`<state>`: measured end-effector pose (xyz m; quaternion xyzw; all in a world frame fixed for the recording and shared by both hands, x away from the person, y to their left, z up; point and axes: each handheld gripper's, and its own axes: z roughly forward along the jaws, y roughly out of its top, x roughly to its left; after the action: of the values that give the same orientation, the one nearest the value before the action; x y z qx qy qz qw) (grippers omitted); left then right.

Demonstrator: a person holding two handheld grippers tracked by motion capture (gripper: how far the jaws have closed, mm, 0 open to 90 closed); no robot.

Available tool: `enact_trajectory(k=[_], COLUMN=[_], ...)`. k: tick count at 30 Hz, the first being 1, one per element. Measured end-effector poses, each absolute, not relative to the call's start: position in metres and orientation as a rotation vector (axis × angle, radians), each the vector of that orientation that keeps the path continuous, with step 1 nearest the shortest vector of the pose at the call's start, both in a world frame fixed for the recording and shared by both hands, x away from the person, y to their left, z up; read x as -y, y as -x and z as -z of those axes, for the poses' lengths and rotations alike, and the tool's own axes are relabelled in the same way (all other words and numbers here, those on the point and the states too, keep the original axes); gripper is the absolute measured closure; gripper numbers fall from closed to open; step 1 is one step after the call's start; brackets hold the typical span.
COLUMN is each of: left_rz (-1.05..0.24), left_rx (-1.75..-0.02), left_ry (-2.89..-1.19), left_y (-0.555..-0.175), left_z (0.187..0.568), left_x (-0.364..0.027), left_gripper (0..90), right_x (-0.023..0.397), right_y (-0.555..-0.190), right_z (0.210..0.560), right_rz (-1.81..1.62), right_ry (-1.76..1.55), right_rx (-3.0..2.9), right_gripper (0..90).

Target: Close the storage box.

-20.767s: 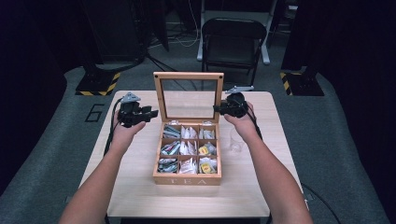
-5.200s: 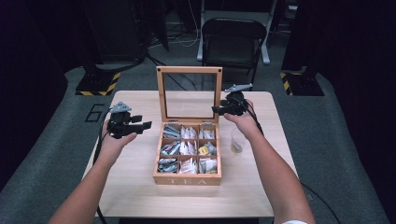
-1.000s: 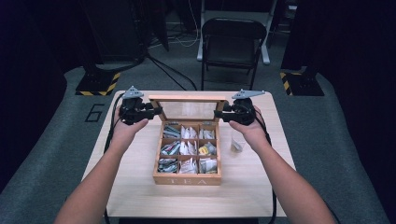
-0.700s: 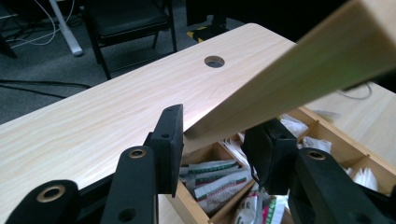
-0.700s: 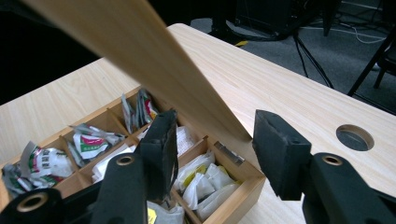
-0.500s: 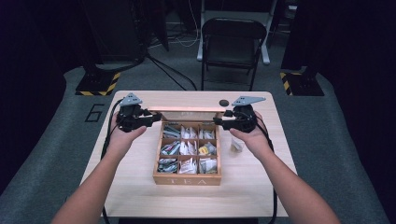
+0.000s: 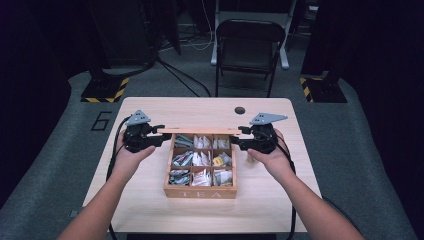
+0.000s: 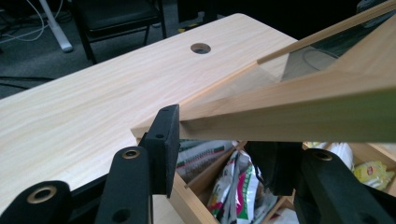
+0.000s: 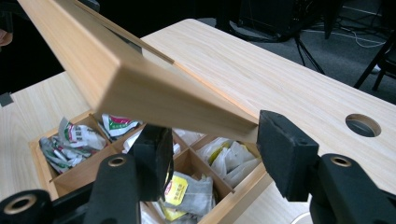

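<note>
Tea box (image 7: 201, 191) mid-table, near us, bags inside. Lid (image 7: 200, 131) half lowered. Left gripper (image 7: 159, 140) jaws straddle lid corner, have just been opening. Right gripper (image 7: 236, 141) jaws apart around opposite corner. We should lower both sides evenly, jaws clear before lid seats.

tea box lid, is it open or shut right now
Partly open: the lid slants above the tea box, tea bags visible beneath it, its corners between the left gripper and right gripper.
</note>
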<state>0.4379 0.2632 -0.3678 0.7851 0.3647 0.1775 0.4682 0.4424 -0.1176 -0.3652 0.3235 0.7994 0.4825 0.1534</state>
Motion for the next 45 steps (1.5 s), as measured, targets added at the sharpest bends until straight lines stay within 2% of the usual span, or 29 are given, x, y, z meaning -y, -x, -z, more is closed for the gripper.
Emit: enact_trajectory(k=[14,21,45], left_rz=[-0.436,-0.447,-0.46], left_rx=[-0.884,-0.871,-0.84], left_ry=[-1.947,-1.949,-1.937], left_y=[-0.424,-0.413,-0.376], left_z=[0.381,0.383,0.4], left_x=[-0.264,-0.262,-0.266], left_gripper=[52.4,47.7,50.2], right_x=[0.117,0.117,0.119], right_y=[-0.419,-0.412,-0.395], right_z=[0.369,0.376,0.404], right_rz=[-1.403,-1.381,-1.387], right_ry=[-0.917,-0.907,-0.924], right_rx=[-2.267,-2.27,-2.267], right_gripper=[45.8,45.7,45.8])
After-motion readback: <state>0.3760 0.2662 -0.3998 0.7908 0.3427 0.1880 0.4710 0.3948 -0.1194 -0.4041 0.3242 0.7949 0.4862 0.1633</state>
